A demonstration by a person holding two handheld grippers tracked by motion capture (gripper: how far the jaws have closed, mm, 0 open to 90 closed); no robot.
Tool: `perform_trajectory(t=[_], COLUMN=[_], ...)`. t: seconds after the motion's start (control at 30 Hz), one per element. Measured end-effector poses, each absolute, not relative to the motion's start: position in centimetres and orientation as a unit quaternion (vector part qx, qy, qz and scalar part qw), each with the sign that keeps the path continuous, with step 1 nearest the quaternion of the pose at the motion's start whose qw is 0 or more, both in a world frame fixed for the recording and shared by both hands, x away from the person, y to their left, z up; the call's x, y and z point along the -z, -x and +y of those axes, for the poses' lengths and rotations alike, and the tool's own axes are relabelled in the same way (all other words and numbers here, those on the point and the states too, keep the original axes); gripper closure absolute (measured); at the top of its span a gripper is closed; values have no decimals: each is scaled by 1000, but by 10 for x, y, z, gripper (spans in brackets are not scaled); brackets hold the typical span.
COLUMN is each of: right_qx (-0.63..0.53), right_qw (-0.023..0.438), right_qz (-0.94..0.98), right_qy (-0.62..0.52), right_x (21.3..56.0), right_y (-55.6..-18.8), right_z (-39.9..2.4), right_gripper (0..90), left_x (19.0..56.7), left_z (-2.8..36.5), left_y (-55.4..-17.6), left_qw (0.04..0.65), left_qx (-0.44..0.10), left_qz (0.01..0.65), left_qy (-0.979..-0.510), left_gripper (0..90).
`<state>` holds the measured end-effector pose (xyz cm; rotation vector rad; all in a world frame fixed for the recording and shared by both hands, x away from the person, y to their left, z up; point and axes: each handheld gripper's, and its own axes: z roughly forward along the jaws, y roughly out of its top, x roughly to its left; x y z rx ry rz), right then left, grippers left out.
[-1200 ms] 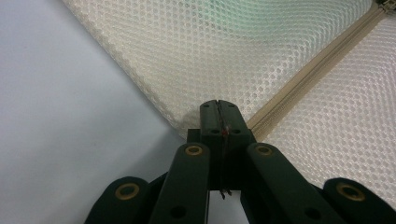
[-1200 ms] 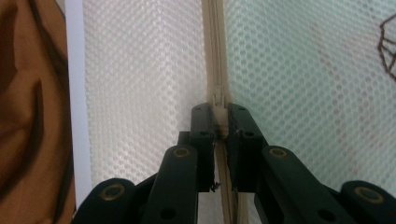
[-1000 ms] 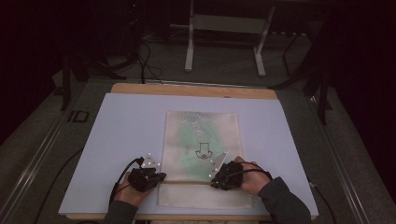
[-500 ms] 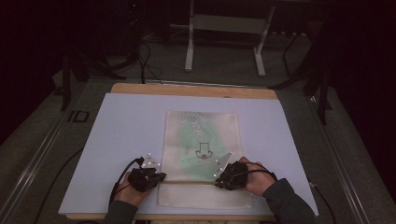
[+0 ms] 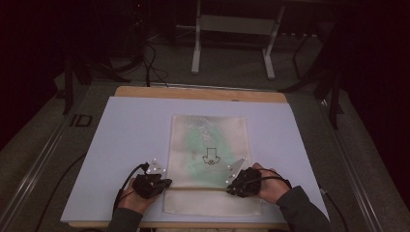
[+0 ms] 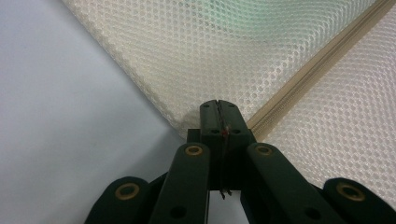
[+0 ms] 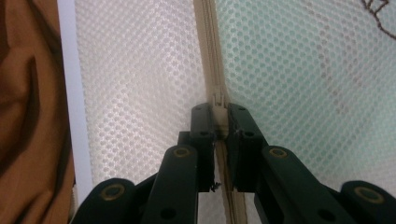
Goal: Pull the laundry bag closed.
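Right gripper (image 7: 220, 122) is clamped on the zipper pull (image 7: 218, 103) at the mesh bag (image 5: 209, 145), low in the frame; left gripper (image 6: 219, 122) pinches the bag's edge. Unzipping seems underway; next, a steady pull along the zipper.

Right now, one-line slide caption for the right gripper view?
Right tool shut on the zipper pull of a cream mesh bag lying on the white table.
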<state>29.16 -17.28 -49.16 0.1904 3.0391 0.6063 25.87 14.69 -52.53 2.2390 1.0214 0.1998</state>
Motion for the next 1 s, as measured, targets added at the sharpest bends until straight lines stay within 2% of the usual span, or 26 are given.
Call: perform_trajectory(t=[1.0], right_qx=[-205], right_qw=[29], right_qz=[975], right_qy=[-76], right_x=[491], right_y=[-291], right_z=[-193], right_gripper=[824], left_x=[525], left_z=[146], left_y=[-259], left_qw=[330], left_qx=[-76], left_qz=[391], left_qy=[-856], left_gripper=[894])
